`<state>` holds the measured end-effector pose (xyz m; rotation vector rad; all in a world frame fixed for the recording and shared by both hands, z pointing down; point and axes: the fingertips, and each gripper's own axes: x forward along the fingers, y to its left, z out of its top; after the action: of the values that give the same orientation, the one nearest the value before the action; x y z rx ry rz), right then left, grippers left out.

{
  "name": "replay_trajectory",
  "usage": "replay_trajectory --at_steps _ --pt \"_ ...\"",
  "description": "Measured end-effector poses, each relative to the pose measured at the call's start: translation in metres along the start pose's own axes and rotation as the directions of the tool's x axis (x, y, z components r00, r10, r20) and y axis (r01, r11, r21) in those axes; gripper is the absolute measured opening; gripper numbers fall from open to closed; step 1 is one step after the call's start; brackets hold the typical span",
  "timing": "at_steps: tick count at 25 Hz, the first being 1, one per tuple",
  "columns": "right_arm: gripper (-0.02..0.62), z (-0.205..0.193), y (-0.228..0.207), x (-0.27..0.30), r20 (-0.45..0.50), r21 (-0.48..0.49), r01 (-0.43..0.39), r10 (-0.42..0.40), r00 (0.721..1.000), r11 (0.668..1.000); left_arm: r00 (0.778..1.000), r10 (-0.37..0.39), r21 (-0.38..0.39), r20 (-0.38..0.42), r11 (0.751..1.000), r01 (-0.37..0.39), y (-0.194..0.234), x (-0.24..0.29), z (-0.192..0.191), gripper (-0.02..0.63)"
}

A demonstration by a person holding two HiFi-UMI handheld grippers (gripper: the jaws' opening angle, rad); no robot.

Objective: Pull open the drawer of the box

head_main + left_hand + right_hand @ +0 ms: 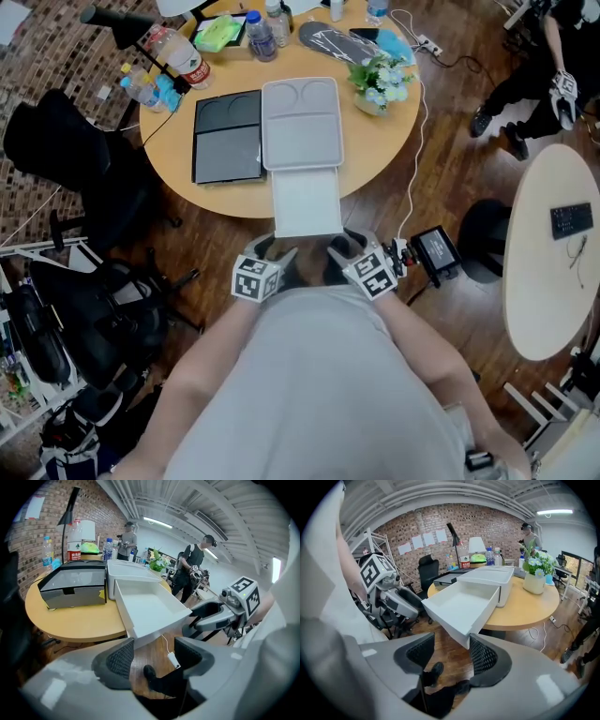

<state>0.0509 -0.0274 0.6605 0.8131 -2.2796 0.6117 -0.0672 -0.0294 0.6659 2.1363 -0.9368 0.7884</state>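
A white box (300, 122) lies on the round wooden table (375, 159). Its white drawer (306, 202) is slid out toward me past the table's edge, and it looks empty. My left gripper (274, 251) hangs just below the drawer's front left corner, and my right gripper (341, 247) just below the front right corner. In the left gripper view the left gripper (154, 654) is open, with only floor between its pads and the drawer (150, 606) just beyond. In the right gripper view the right gripper (452, 652) is open too, and the drawer's corner (461, 604) sits at its tips.
A black case (228, 138) lies left of the box. Bottles (183, 54) and a flower pot (380, 82) stand at the table's far side. Black office chairs (84, 178) stand at the left. A second table (553, 253) and a person (534, 75) are at the right.
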Motion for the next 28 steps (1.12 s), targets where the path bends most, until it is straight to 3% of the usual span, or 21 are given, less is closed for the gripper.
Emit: replay_trajectory --at_steps 4,7,10,13,16,20,23,28 --pt "0.227 0.000 0.000 -0.009 0.026 -0.045 -0.029 0.030 0.999 0.999 0.999 0.034 -0.036 0.018 0.999 -0.033 -0.001 -0.007 -0.004 0.288" --pt "0.224 0.007 -0.001 -0.013 0.040 -0.098 -0.043 0.047 0.998 0.994 0.993 0.100 -0.084 0.064 0.992 -0.094 0.009 -0.021 -0.007 0.280" --pt "0.208 0.009 -0.005 -0.028 0.057 -0.140 -0.052 0.060 0.997 0.989 0.982 0.136 -0.133 0.129 0.984 -0.119 0.003 -0.033 -0.002 0.225" --pt "0.182 0.006 -0.012 -0.034 0.061 -0.157 -0.051 0.061 0.996 0.986 0.971 0.132 -0.175 0.197 0.980 -0.097 -0.003 -0.040 0.007 0.147" --pt "0.154 0.011 -0.013 -0.035 0.088 -0.158 -0.038 0.052 0.995 0.987 0.968 0.111 -0.152 0.223 0.985 -0.078 -0.005 -0.043 0.013 0.082" --pt "0.066 0.017 -0.007 -0.044 0.135 -0.167 0.011 0.012 0.991 0.986 0.965 0.076 -0.112 0.251 0.993 -0.049 -0.011 -0.050 0.019 0.006" --pt "0.012 0.033 0.004 -0.057 0.210 -0.163 0.050 -0.015 0.978 0.985 0.961 0.041 -0.083 0.273 0.996 -0.019 -0.013 -0.060 0.019 0.005" --pt "0.006 0.055 0.039 -0.070 0.271 -0.167 0.061 -0.014 0.963 0.984 0.944 -0.012 -0.020 0.331 1.000 0.020 -0.016 -0.088 0.013 0.006"
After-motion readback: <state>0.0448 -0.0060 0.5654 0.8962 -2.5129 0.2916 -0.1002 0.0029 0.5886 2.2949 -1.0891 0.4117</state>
